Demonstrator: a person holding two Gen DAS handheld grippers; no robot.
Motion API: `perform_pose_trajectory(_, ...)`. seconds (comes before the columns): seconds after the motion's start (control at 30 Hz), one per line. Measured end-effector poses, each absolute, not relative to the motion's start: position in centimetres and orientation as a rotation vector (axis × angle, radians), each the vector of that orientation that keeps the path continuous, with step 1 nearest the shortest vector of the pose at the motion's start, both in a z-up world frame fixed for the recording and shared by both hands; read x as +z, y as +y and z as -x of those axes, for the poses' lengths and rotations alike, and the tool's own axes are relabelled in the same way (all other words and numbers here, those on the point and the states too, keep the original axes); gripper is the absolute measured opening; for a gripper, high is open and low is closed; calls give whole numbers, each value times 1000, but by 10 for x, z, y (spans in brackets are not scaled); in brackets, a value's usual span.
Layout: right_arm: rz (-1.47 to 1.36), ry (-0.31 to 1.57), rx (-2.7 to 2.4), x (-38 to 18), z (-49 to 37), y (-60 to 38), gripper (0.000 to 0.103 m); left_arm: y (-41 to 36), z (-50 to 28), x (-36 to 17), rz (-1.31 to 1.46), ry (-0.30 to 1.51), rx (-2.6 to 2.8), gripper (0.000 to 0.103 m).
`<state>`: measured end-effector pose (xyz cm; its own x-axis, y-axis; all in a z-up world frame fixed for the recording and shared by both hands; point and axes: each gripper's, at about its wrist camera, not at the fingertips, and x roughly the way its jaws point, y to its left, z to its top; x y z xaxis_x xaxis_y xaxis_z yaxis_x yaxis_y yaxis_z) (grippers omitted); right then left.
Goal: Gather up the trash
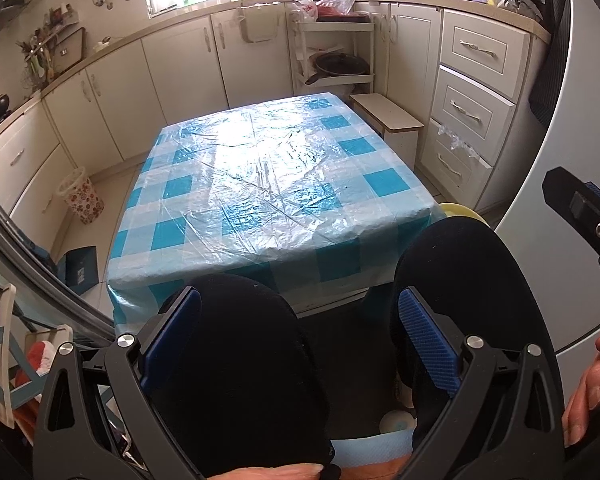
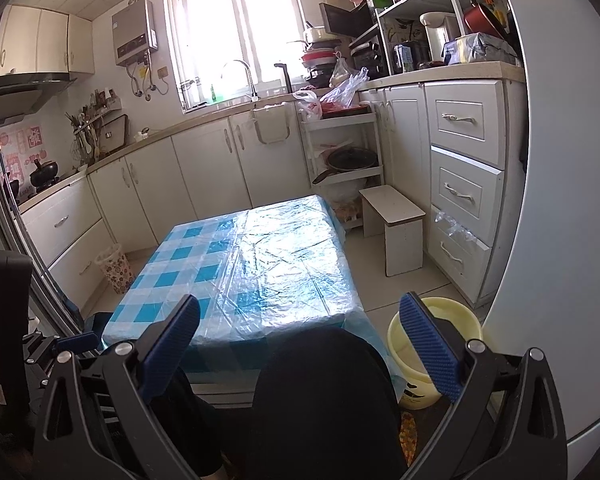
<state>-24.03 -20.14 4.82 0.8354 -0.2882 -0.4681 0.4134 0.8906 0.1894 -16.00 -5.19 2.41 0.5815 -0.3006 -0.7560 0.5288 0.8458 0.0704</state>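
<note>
My left gripper [image 1: 300, 332] is open and holds nothing; it hangs low over a seated person's knees [image 1: 240, 360] in black trousers. My right gripper [image 2: 300, 344] is also open and holds nothing, above one knee [image 2: 324, 392]. Ahead of both stands a low table [image 1: 276, 176] [image 2: 260, 268] under a blue checked cloth and crinkled clear plastic. A floral wastebasket [image 1: 82, 196] [image 2: 114, 268] stands on the floor to the table's left. A yellow bucket [image 2: 456, 320] [image 1: 462, 209] sits at the table's near right corner. Part of my right gripper [image 1: 580, 208] shows at the right edge of the left wrist view.
White cabinets line the left, far and right walls. A small white stool [image 1: 388, 116] [image 2: 396, 216] and a white shelf rack with a pan [image 2: 348, 160] stand beyond the table. Plastic bags [image 2: 344, 88] lie on the counter. A fridge [image 2: 560, 240] is close on the right.
</note>
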Motion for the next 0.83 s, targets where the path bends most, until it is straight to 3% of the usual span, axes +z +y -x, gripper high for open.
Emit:
perform_pose_trajectory(0.27,-283,455,-374,47,238,-198,96,-49,159,25,-292,822,-495,95)
perform_pose_trajectory(0.53,-264,433,-370,48,240,-192,96,-35,156,44,-277,712,-432,95)
perform_pose_trajectory(0.83,-211,412,-366,52,238,-180,96,-33,145,29,-277,760,-449,95)
